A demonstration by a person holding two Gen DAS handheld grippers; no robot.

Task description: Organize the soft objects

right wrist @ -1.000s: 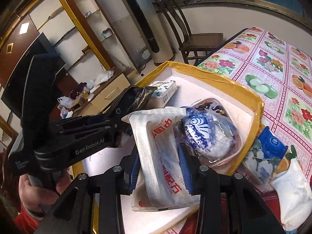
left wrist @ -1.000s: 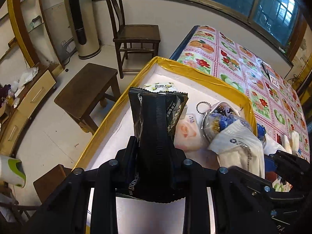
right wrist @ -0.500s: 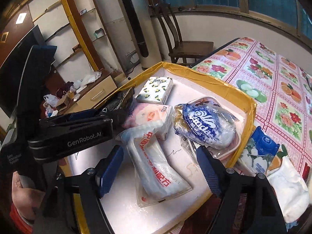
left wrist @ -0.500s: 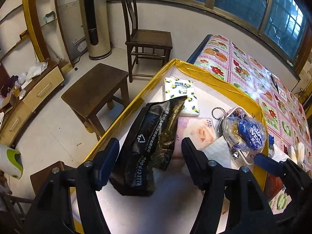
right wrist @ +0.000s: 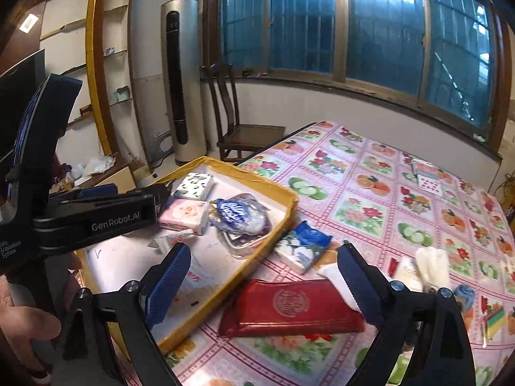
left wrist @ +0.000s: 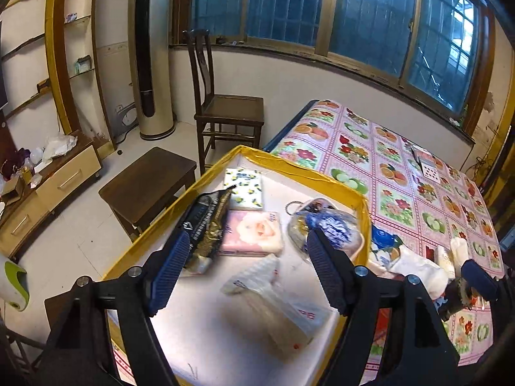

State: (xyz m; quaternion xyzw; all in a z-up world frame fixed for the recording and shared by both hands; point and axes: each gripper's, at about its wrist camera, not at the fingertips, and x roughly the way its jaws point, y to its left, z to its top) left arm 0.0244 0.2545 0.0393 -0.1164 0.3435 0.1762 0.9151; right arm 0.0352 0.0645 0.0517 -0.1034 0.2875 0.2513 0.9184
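While both of your grippers hang empty above the table, you've got a decent pile going in the yellow-rimmed tray (left wrist: 322, 178). Your left gripper (left wrist: 248, 270) has its jaws spread wide with nothing between them, hovering over the tray, and your right gripper (right wrist: 262, 284) is just as wide and empty, sitting over the tray's near corner and the floral tablecloth (right wrist: 370, 193). In the tray you've got 5 soft things: the black snack bag (left wrist: 207, 225) lying along the left wall, the lemon-print tissue pack (left wrist: 243, 188) at the far end, the pink rose tissue pack (left wrist: 254, 233) just beside the black bag, the blue-and-white bag (left wrist: 328, 225) sitting in a clear pouch by the right wall, and the clear white packet (left wrist: 273, 299) nearest you. Lining them up flat looks like the point, since it leaves bare floor at the near end for more. Outside the tray, the blue floral tissue pack (right wrist: 302, 246) rests right against the tray's outer wall and the red pouch (right wrist: 289, 308) lies on the cloth between your right jaws, so I'd guess that's your next grab. It looks slick and floppy, so pinch it mid-body or it'll droop.
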